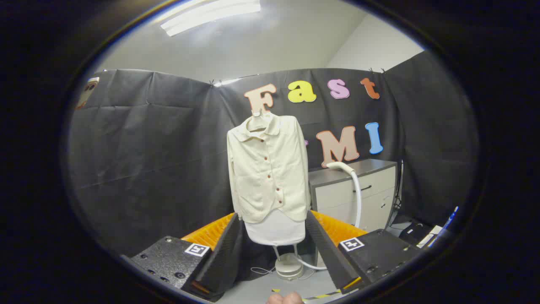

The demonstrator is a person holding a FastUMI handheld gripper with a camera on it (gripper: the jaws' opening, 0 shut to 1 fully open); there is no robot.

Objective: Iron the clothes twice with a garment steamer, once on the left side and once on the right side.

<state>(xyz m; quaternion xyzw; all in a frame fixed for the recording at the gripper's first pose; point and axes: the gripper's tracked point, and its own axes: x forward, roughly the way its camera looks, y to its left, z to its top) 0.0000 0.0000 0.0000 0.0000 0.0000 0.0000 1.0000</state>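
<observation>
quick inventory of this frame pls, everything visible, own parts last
shirt: 1, cream with dark buttons, hanging on a hanger, beyond the fingers, in front of the black cloth wall
ironing pad: 1, white, below the shirt hem on the stand
stand base: 1, pale grey, round, on the floor between the fingers
steamer head: 1, white, lying on the cabinet top, right of the shirt
steamer hose: 1, white, running from the head down the cabinet front
cabinet: 1, light drawers with grey top, right of the shirt
ceiling light: 1, white, overhead
phone: 1, mounted at the top of the wall, far left
fingertips: person's, on the near side of the base
gripper: 1, fingers open, holding nothing
</observation>
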